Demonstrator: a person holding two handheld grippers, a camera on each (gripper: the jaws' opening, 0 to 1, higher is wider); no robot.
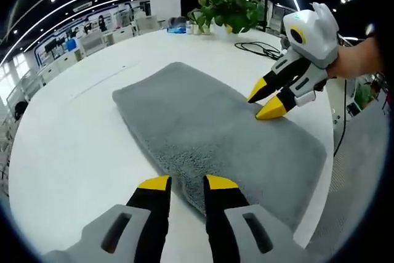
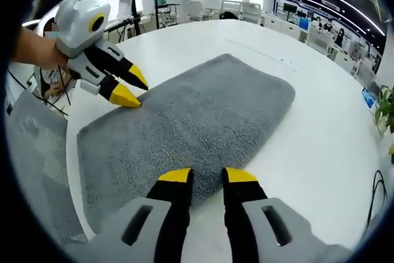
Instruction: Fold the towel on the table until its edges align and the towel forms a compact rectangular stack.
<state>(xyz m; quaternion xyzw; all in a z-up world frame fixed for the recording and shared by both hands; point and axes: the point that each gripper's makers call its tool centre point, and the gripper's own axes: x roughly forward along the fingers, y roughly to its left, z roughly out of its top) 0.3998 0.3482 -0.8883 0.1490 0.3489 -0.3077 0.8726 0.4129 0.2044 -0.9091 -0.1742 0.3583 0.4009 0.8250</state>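
Two grippers face off across the white counter [image 1: 74,146], where the grey towel [image 1: 209,127] lies flat, seemingly unfolded. Left gripper [image 1: 188,183] and right gripper [image 2: 207,175] hover over opposite long edges, fingers parted, empty. Next: pinch an edge, fold over.

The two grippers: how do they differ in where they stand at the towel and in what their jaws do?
The left gripper stands at one long edge of the gray towel; the right gripper stands at the opposite long edge. The left gripper's tips sit at the edge itself, while the right gripper's lower tip lies on the cloth. Shared: both have yellow tips, both jaws are open, and neither holds the towel, which lies flat on the white table.
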